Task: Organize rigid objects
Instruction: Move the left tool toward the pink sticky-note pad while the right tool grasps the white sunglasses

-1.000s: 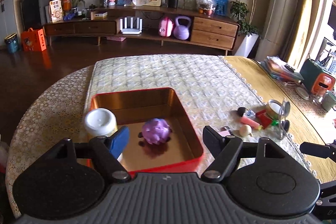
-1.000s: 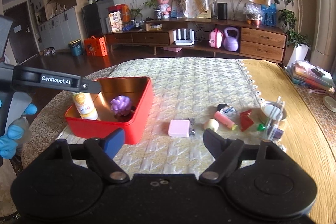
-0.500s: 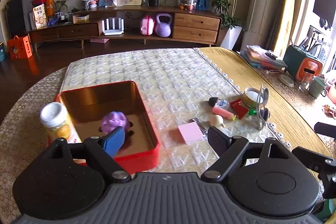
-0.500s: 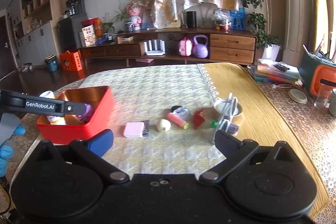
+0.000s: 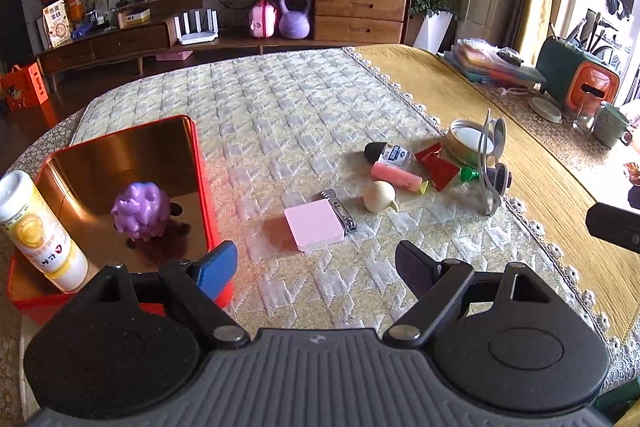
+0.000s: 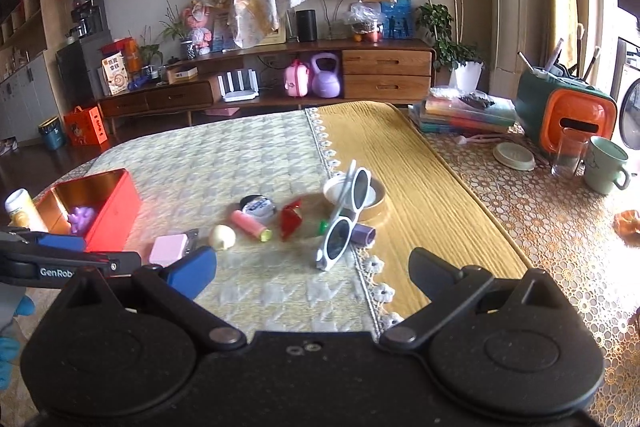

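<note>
Two grippers, left (image 5: 316, 261) and right (image 6: 312, 267), hold their jaws apart with nothing between; both have just been opening. Near the counter's left edge, the red tin (image 5: 200, 163) holds a purple toy (image 5: 140, 209) and a bottle (image 5: 38, 227); its near wall is hidden. Mid-counter, clippers (image 5: 340, 207) peek from behind a pink block (image 5: 314, 229).

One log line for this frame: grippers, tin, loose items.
left gripper open, empty | right gripper open, empty | red tin: purple toy, bottle | pink box outside
</note>
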Motion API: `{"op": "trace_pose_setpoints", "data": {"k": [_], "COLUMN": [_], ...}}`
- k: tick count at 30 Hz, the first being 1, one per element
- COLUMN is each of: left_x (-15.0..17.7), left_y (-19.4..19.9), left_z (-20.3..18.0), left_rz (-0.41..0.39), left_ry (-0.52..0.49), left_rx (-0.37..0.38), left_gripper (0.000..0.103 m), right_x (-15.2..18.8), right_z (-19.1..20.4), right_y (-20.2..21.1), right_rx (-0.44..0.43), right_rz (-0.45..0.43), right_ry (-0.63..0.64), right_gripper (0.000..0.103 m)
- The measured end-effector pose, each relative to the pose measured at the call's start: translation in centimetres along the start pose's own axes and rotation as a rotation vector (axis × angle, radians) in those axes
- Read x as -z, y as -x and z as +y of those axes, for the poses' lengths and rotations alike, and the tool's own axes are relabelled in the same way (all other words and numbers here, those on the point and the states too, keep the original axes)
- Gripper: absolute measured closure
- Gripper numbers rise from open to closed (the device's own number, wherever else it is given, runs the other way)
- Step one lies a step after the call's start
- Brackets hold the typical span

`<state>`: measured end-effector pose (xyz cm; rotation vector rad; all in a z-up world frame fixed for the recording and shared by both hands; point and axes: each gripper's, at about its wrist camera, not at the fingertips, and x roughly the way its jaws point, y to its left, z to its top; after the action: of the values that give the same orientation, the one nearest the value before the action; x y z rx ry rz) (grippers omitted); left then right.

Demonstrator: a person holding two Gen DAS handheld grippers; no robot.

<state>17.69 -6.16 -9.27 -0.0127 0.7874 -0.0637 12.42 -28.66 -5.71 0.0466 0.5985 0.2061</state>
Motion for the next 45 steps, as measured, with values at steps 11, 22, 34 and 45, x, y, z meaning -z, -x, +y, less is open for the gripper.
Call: {"op": "trace_pose_setpoints", "data": {"k": [11, 22, 34, 45], "left_x": [-0.5, 0.2, 0.1, -0.7], "left_y": [-5.6, -7.7, -8.7, -8.4], "left_z": [-1.7, -2.8, -2.0, -0.6], "left_rz": [0.053, 0.043, 0.051, 0.059], "left_ry": [0.023, -0.008, 0.081, 0.114], "left_rx": [-0.066, -0.102, -0.088, -0.057], "left_gripper": [0.017, 0.017, 0.024, 0.051], "right_x": [-0.6, -2.1, -2.3, -2.0], "right_z": [-1.7, -3.0, -3.0, -2.5], "right_y": [-4.0, -9.7, -14.7, -15.9], "right_rx": [0.027, 0.029, 0.065, 0.054], "right_rz": [0.039, 0.082, 0.145, 0.16], "right_ry": [0.004, -0.057, -0.098, -0.088], "right_gripper": [0.003, 0.017, 0.032, 0.073]}}
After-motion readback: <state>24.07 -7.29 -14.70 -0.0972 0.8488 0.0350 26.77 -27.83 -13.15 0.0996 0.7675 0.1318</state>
